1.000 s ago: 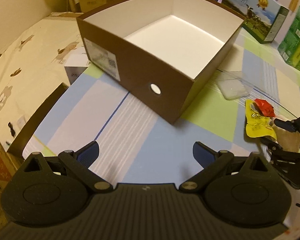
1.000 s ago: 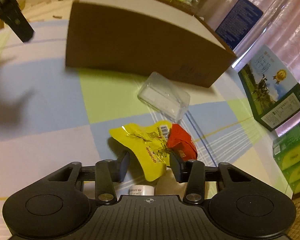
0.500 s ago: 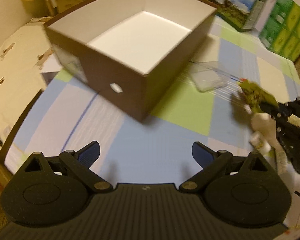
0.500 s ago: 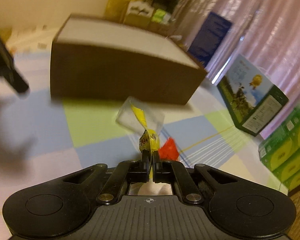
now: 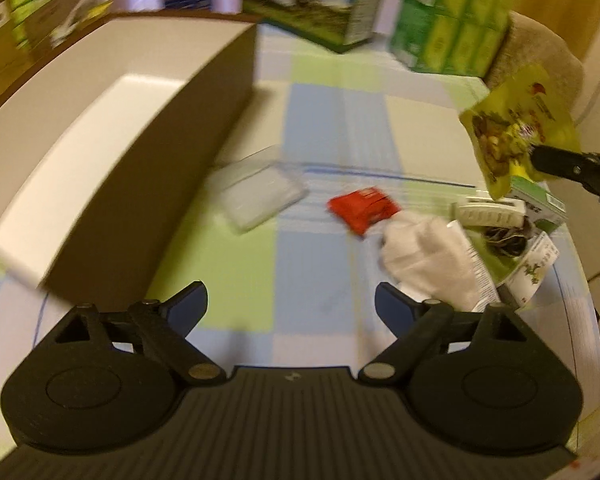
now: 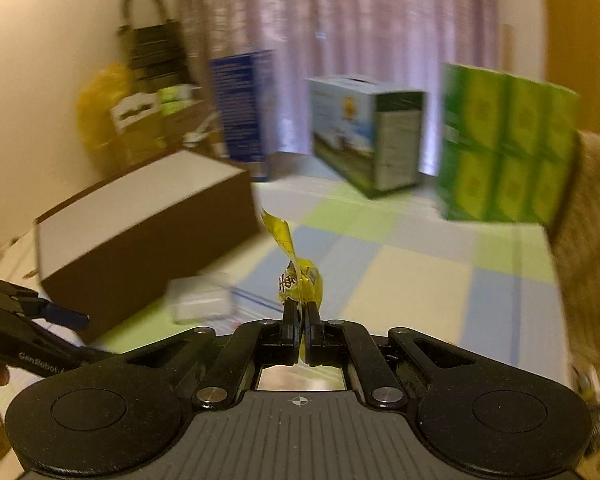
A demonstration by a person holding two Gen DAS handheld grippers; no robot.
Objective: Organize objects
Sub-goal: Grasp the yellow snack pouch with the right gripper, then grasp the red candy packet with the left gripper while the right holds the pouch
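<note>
My right gripper point(image 6: 300, 312) is shut on a yellow snack packet point(image 6: 300, 276), which it holds up in the air; in the left wrist view that packet point(image 5: 520, 132) hangs at the right, above the pile. My left gripper point(image 5: 290, 304) is open and holds nothing, low over the checked cloth. The brown box with a white inside point(image 5: 100, 152) stands open at the left. On the cloth lie a clear plastic case point(image 5: 260, 192), a red packet point(image 5: 362, 208) and a white cloth item point(image 5: 424, 256).
Small packets, a white device and a dark cord point(image 5: 504, 232) are heaped at the right edge. A green carton pack point(image 6: 504, 148), a blue-green carton point(image 6: 368, 136) and a blue box point(image 6: 240, 108) stand at the back. A padded chair point(image 6: 592, 216) is at the right.
My right gripper closed on the yellow packet and lifted it off the cloth. My left gripper swung to the right, from facing the box to facing the heap of items.
</note>
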